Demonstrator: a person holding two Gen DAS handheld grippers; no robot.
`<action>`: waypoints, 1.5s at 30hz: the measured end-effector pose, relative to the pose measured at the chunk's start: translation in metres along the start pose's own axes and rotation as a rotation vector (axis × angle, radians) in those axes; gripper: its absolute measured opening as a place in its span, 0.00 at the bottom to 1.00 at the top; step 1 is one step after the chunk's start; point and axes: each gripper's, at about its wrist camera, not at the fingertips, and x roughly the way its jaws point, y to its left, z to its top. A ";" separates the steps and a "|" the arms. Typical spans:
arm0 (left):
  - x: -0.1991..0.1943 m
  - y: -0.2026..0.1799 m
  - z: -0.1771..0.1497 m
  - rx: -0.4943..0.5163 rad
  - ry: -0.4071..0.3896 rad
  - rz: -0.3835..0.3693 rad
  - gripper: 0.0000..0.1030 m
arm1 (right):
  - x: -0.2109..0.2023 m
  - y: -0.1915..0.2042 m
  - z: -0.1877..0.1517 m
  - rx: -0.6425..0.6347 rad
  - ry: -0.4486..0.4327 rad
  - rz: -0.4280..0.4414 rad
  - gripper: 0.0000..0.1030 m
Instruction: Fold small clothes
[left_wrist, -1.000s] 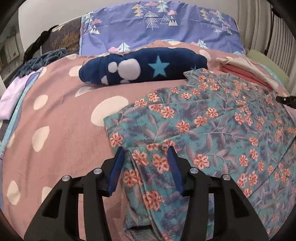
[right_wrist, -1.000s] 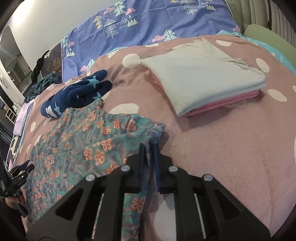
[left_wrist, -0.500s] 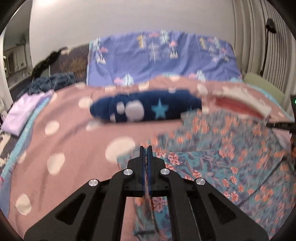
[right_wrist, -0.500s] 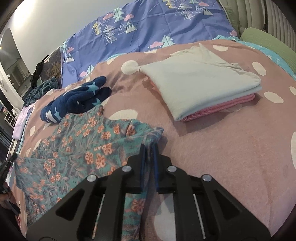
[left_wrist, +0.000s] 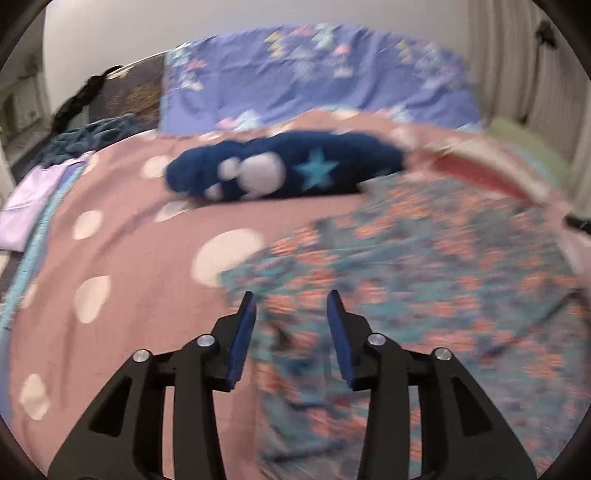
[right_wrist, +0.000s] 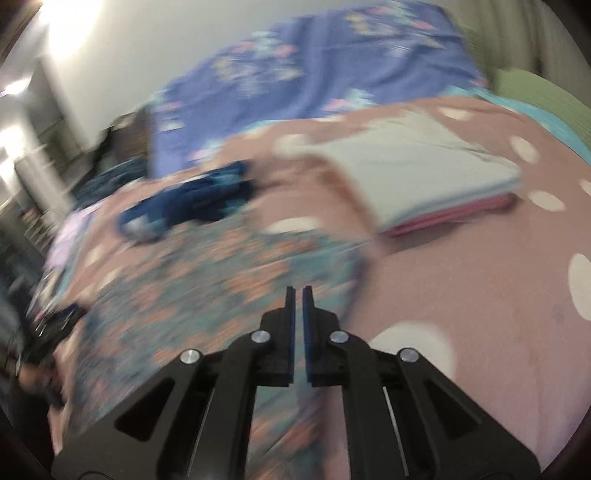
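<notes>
The floral garment (left_wrist: 424, 280) lay spread on the pink dotted bedspread (left_wrist: 122, 266), just in front of a navy star-print plush piece (left_wrist: 288, 173), its first fold seemingly under way. The left gripper (left_wrist: 291, 317) was opening, jaws well apart above the near edge, gripping nothing. The right gripper (right_wrist: 299, 295) was nearly closed; blur hid whether it pinched the fabric's corner. Next, the left needed a fresh hold.
</notes>
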 end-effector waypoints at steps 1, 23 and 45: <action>-0.002 -0.005 -0.003 0.016 -0.001 -0.007 0.53 | -0.008 0.015 -0.013 -0.064 0.015 0.047 0.06; -0.058 -0.002 -0.128 -0.036 0.127 0.086 0.57 | -0.019 0.000 -0.105 -0.184 0.126 -0.156 0.09; -0.152 -0.017 -0.217 -0.060 0.165 -0.234 0.40 | -0.146 -0.005 -0.229 -0.009 0.213 0.100 0.22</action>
